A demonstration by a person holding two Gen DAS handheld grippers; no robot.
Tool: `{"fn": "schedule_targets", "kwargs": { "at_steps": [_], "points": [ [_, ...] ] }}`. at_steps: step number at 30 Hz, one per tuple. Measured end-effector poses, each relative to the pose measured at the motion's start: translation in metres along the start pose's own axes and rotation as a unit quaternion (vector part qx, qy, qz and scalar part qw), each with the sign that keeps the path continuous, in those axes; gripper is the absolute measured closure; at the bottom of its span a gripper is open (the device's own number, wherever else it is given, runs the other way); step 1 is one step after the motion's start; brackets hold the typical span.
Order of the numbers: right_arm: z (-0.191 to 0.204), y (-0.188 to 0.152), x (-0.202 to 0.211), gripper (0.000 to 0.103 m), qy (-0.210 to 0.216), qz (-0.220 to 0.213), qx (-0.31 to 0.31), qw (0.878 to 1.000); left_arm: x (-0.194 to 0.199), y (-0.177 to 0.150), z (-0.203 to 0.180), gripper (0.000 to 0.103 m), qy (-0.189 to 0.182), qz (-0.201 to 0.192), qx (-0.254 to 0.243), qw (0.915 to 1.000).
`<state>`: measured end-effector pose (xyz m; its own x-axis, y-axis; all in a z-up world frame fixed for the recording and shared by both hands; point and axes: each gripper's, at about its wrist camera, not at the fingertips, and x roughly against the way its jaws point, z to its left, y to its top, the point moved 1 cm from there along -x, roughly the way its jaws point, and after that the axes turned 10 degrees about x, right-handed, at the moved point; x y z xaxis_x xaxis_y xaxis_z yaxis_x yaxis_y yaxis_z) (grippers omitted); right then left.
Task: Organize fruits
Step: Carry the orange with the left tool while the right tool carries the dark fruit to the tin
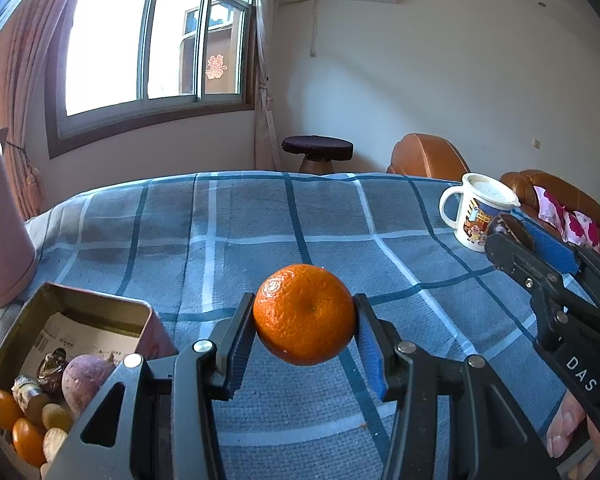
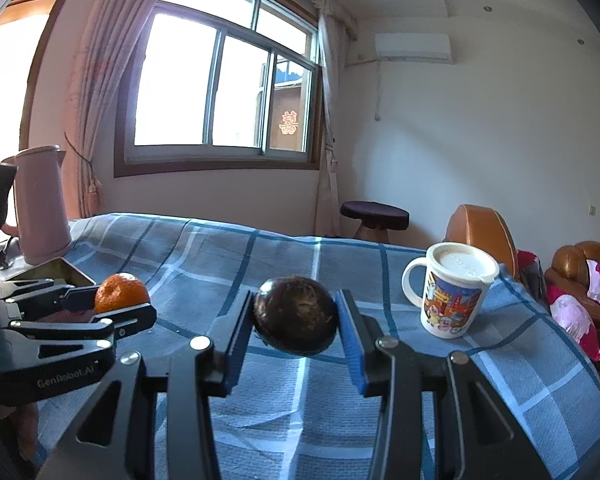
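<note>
My left gripper (image 1: 304,320) and my right gripper (image 2: 296,320) each clamp one fruit, lifted, side by side.

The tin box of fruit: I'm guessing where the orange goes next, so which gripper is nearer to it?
Left. The left gripper, holding the orange, is just right of the tin box. The right gripper, holding a dark fruit, is farther right, near the mug.

A table under a blue plaid cloth (image 1: 260,220) bears a tin box (image 1: 100,308), pink jug (image 2: 40,208) and lidded cartoon mug (image 2: 452,292).
</note>
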<state>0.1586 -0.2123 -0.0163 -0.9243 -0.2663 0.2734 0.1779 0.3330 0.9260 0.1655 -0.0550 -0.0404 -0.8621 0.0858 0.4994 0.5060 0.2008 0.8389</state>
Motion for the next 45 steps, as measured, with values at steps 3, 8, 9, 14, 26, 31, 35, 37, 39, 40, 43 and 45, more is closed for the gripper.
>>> {"fn": "schedule_targets", "kwargs": {
  "at_steps": [3, 8, 9, 14, 26, 31, 35, 37, 39, 40, 43, 45],
  "points": [
    [0.004, 0.000, 0.002, 0.058, 0.005, 0.000, 0.004, 1.000, 0.001, -0.001, 0.001, 0.054, 0.001, 0.003, 0.001, 1.0000],
    [0.008, 0.000, 0.005, 0.058, 0.014, 0.001, 0.008, 1.000, 0.006, -0.003, 0.003, 0.054, -0.002, 0.002, 0.001, 1.0000],
    [0.010, 0.000, 0.005, 0.058, 0.017, 0.002, 0.009, 1.000, 0.008, -0.003, 0.003, 0.054, -0.002, 0.001, 0.001, 1.0000],
    [0.018, 0.000, 0.008, 0.058, 0.025, 0.005, 0.018, 1.000, 0.016, -0.004, 0.003, 0.054, -0.004, -0.007, -0.002, 1.0000],
    [0.036, 0.001, 0.013, 0.058, 0.044, 0.009, 0.034, 0.998, 0.036, -0.008, 0.005, 0.054, -0.007, -0.024, -0.009, 0.9996],
    [0.047, 0.005, 0.015, 0.058, 0.055, 0.009, 0.040, 0.998, 0.041, -0.013, 0.010, 0.054, -0.009, -0.021, -0.007, 0.9997],
    [0.052, 0.007, 0.016, 0.058, 0.064, 0.009, 0.038, 0.997, 0.046, -0.014, 0.016, 0.054, -0.009, -0.022, -0.002, 0.9997],
    [0.055, 0.008, 0.017, 0.058, 0.066, 0.008, 0.040, 0.997, 0.050, -0.014, 0.019, 0.054, -0.008, -0.025, 0.000, 0.9997],
    [0.060, 0.010, 0.018, 0.058, 0.070, 0.007, 0.042, 0.997, 0.055, -0.014, 0.022, 0.054, -0.003, -0.030, 0.000, 0.9996],
    [0.061, 0.011, 0.019, 0.058, 0.071, 0.007, 0.042, 0.997, 0.056, -0.014, 0.023, 0.054, 0.000, -0.032, -0.001, 0.9995],
    [0.067, 0.014, 0.021, 0.058, 0.077, 0.003, 0.045, 0.996, 0.062, -0.013, 0.029, 0.054, 0.004, -0.037, 0.000, 0.9993],
    [0.071, 0.016, 0.023, 0.058, 0.080, 0.000, 0.048, 0.996, 0.066, -0.013, 0.033, 0.054, 0.008, -0.042, 0.000, 0.9991]
  ]
}}
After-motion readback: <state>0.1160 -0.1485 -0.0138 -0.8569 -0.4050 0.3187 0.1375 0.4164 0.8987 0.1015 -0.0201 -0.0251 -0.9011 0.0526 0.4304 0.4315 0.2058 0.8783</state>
